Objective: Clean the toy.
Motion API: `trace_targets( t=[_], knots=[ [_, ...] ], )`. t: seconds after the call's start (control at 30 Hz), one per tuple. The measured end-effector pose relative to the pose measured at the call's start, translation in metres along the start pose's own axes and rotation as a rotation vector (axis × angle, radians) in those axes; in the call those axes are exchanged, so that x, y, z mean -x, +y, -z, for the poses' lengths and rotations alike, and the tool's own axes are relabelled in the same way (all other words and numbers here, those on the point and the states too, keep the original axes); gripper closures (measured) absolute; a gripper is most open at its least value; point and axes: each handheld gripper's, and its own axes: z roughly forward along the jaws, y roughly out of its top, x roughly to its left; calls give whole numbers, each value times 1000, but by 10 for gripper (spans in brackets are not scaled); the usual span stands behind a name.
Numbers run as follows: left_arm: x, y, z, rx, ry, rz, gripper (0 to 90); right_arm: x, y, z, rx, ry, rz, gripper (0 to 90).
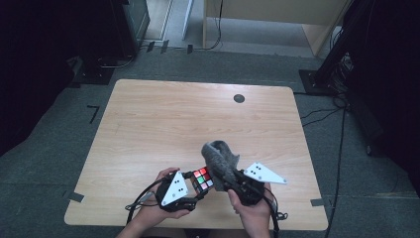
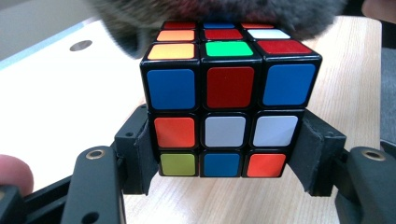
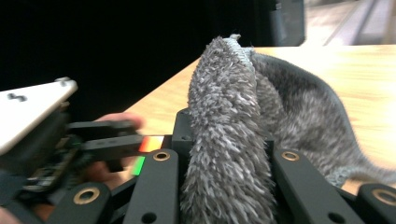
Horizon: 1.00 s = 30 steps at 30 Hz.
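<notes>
**Wiping puzzle cube with grey cloth**

Left gripper (image 1: pixel 197 184) near edge of tabletop (image 1: pixel 163 124), fingers (image 2: pixel 140 154) clamped on lower layers of puzzle cube (image 2: pixel 224 112), pads pressing both side faces. Cube (image 1: pixel 202 179) held just above tabletop, near-centre, top face up. Right gripper (image 1: pixel 221 179) just right of cube, fingers (image 3: pixel 299 186) closed on grey cloth (image 3: pixel 233 140), fluffy fold bunched between them and sticking up and out past the tips. Cloth (image 1: pixel 220 158) draped against far-right side of cube; grey pile (image 2: pixel 219 11) touching far edge of top face.

Step judged as wiping the cube. Best done with steady left hold, low on cube so upper faces stay free. Light sweeps of cloth across top and sides; too much push likely to twist a layer or lever cube out of the pads. Loose cloth tail to be kept from snagging on left fingers.

Around: dark round grommet (image 1: pixel 239 98) far on tabletop, well apart. Tape marks (image 1: pixel 75 196) on carpet, cables (image 1: pixel 317 116) right of tabletop. Nothing blocking; only tight spacing between the two grippers.
</notes>
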Motion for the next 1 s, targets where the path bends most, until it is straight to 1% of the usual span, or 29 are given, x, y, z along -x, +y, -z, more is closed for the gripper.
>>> trace_targets(
  t=[0.03,0.1,0.2,0.23,0.3,0.37,0.47,0.5,0.53,0.57,0.63,0.77,0.8,0.9,0.97,1.0],
  knots=[
    [-1,0,1,8,0,6,345,4,1,2,6,-9,-5,725],
    [-3,0,3,19,0,11,345,10,3,5,18,-4,-29,724],
    [-5,-1,4,24,1,11,345,11,4,5,23,41,-60,720],
    [-5,-1,4,23,0,10,345,9,4,4,19,51,-57,720],
    [-4,-1,3,21,-2,9,345,2,2,3,19,79,-37,717],
    [-4,-1,2,12,1,3,345,-9,1,0,15,110,0,715],
    [-2,-1,1,8,2,-1,345,-27,-3,-7,-12,177,53,712],
    [-1,-1,1,7,2,-1,345,-31,-5,-9,-21,192,72,711],
    [-1,-1,1,5,5,-3,345,-34,-6,-10,-24,197,91,711],
    [-1,-1,1,4,9,-5,345,-35,-7,-11,-25,189,102,712],
    [-2,-1,2,8,8,-4,345,-29,-5,-9,-21,177,74,714],
    [-3,-1,3,17,3,0,345,-11,-1,-3,0,107,27,714],
    [-4,-1,3,20,1,7,345,-7,0,-1,4,87,29,710],
    [-5,-1,4,20,6,11,345,-2,-1,0,1,37,52,703],
    [-6,-2,4,17,7,10,345,0,-2,-1,-1,39,44,703],
    [-6,-2,4,17,6,11,345,0,-2,-1,-2,36,49,703]
  ],
)
